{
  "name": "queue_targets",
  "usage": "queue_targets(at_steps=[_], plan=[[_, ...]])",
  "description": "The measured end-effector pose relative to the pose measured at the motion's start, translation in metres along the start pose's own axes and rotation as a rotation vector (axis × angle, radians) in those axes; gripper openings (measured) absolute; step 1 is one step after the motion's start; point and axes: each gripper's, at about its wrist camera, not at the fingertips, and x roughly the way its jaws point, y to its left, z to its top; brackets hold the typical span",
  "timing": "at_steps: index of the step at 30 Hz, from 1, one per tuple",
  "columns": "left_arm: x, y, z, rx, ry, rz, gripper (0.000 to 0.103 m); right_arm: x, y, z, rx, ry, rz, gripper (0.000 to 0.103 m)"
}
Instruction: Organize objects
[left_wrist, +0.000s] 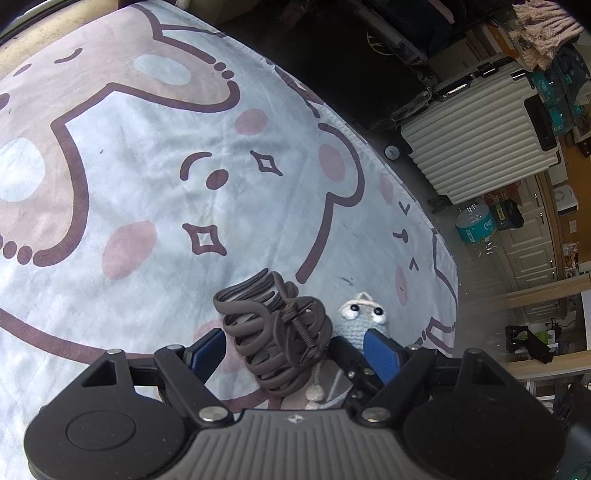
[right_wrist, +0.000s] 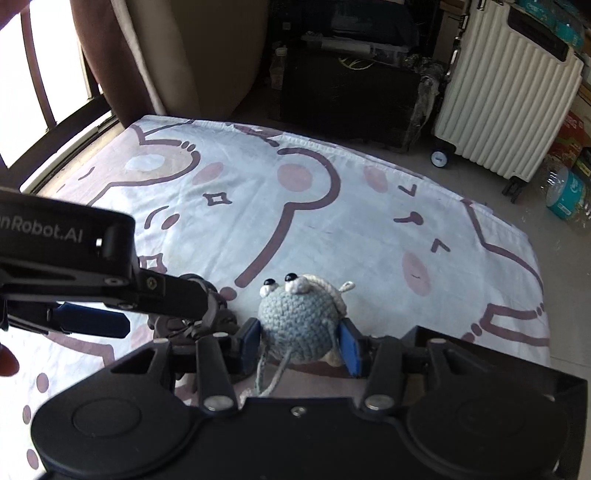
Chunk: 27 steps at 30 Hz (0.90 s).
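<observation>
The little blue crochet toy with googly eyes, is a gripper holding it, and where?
Yes. The right gripper pinches the grey-blue crochet toy by the two sides of its round body.

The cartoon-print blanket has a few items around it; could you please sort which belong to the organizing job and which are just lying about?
Job:
- dark brown plastic claw hair clip, between the open left gripper pads
- blue-grey crocheted toy, held in the right gripper

Lying about:
- cream ribbed suitcase
- clear water bottle

One hair claw (left_wrist: 275, 334); one crochet toy (right_wrist: 301, 323)
</observation>
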Motion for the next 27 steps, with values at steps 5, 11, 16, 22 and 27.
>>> queue_targets(at_steps=[5, 11, 16, 22, 27], plan=[[0.004, 0.005, 0.004, 0.004, -0.003, -0.008, 0.080, 0.006, 0.001, -0.010, 0.047, 0.025, 0.096, 0.047], [0.003, 0.001, 0.006, 0.062, -0.017, -0.025, 0.078, -0.006, 0.001, -0.030, 0.157, 0.051, 0.189, 0.046], [-0.004, -0.014, 0.001, 0.240, -0.021, 0.035, 0.070, -0.017, 0.011, -0.047, 0.206, 0.047, 0.228, 0.044], [-0.013, -0.023, -0.010, 0.370, -0.007, 0.133, 0.066, -0.026, 0.024, -0.056, 0.232, 0.056, 0.262, 0.039], [-0.020, -0.023, -0.015, 0.428, -0.016, 0.201, 0.065, -0.028, 0.041, -0.060, 0.204, 0.071, 0.295, 0.036]])
